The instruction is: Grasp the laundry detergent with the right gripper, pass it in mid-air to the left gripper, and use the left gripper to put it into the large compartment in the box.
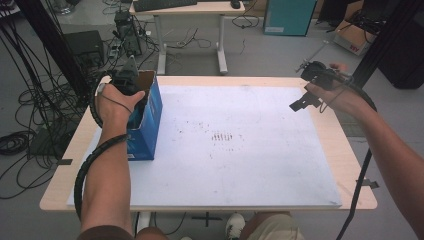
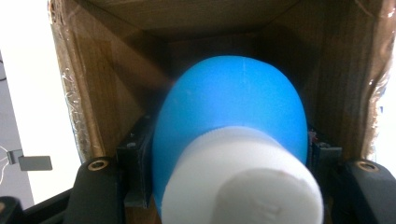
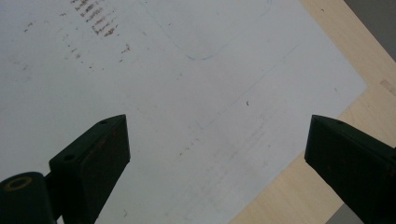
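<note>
A: Well, the biggest thing is the wooden table (image 1: 350, 150), with a white board (image 1: 240, 150) covering most of it and faint brown smudges near the board's middle.

B: And the blue carton (image 1: 150, 125)?

A: It stands toward the far left of the board, open at the top, brown cardboard inside. The person's left hand (image 1: 117, 102) holds the left gripper (image 2: 229, 154) down inside its mouth.

B: What is in that gripper?

A: A blue bottle with a white cap (image 2: 231, 140), cap toward the camera and body pointing deeper into the carton. The jaws sit against both flanks of the bottle, clamped on it. So the bottle is inside the carton, in the grip; whether it touches the bottom cannot be told.

B: The other one?

A: The right gripper (image 3: 217, 154) is held up over the far right corner of the table, well apart from the carton. Its jaws stand wide apart with nothing between them, bare board and table edge below.

B: What could go wrong here?

A: The bottle looks smooth and rounded, gripped near its shoulder, so it may slip or twist if the clamp loosens. The carton looks light and nothing steadies it; a jaw or the bottle catching on a wall or rim could tip or drag it. The fit looks tight.
</note>
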Available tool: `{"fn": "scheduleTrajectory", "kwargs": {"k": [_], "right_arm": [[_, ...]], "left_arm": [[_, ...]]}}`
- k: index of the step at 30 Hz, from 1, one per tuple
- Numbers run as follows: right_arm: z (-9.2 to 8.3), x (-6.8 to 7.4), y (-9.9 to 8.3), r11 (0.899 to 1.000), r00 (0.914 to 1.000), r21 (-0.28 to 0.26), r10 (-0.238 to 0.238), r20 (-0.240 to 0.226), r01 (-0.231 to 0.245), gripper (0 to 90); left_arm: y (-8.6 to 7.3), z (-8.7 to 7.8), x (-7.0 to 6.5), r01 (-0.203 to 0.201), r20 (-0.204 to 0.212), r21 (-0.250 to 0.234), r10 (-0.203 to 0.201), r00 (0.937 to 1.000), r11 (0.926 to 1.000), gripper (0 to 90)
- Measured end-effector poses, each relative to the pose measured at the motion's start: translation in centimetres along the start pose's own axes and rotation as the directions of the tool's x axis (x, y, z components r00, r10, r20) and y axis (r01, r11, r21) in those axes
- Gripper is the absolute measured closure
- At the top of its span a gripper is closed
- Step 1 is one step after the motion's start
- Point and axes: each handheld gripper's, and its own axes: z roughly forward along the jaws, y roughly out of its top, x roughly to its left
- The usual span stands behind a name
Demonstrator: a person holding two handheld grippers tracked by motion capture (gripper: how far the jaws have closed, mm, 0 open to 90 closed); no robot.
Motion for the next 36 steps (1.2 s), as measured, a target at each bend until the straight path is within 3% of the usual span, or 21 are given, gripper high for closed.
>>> {"fn": "scheduleTrajectory", "kwargs": {"k": [8,17,36], "right_arm": [[0.0,0.0,0.0,1.0,1.0,-0.001,0.001,-0.001,-0.001,6.8],[-0.1,0.1,0.1,1.0,1.0,-0.009,-0.002,-0.002,0.002,6.8],[-0.1,0.5,0.7,1.0,0.9999,-0.022,-0.007,-0.011,0.007,6.8]], "left_arm": [[-0.1,0.0,0.0,-0.001,-0.004,-0.005,0.001,1.0,1.0,35.7],[-0.2,-0.4,0.0,-0.01,-0.008,-0.013,0.01,0.9999,0.9999,28.9],[-1.4,-2.8,-0.5,-0.043,-0.028,-0.026,0.042,0.9987,0.9987,26.6]]}}
